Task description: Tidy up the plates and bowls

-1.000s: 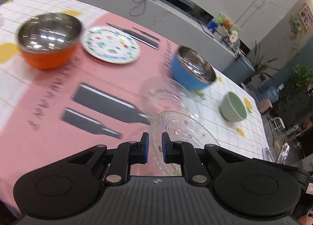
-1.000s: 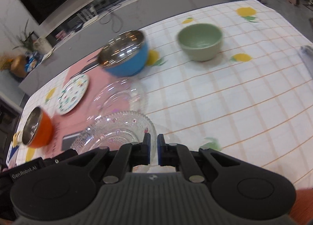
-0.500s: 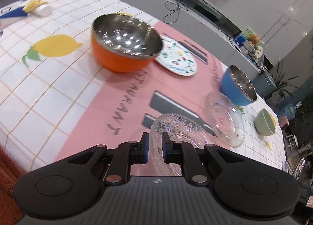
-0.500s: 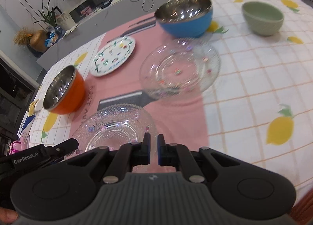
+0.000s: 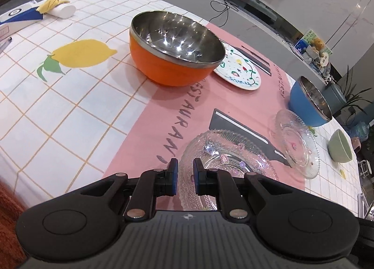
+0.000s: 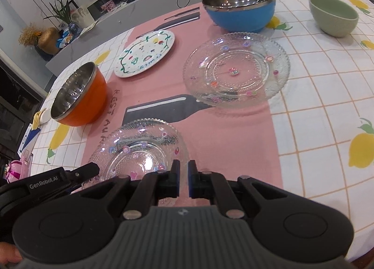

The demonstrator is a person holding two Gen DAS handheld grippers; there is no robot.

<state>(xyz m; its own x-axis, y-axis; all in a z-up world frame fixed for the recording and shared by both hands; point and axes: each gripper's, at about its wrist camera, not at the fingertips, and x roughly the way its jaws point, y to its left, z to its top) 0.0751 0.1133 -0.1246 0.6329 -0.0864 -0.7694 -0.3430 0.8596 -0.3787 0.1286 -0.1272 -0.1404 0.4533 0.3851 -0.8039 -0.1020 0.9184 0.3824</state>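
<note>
Item: glass dish [image 5: 224, 166], being clamped at opposite rims by left gripper [image 5: 185, 173] and right gripper [image 6: 184, 176] (both closed); slippage being risked if tilted.

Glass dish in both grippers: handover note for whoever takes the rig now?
Left gripper and right gripper: both shut on the near glass dish, one on each side of its rim, over the pink runner.
Second glass plate, painted plate, orange bowl, blue bowl and green bowl stand apart on the table.
Done: nothing stacked.
Left: set the dish down, likely with the other plates; group the bowls.
</note>
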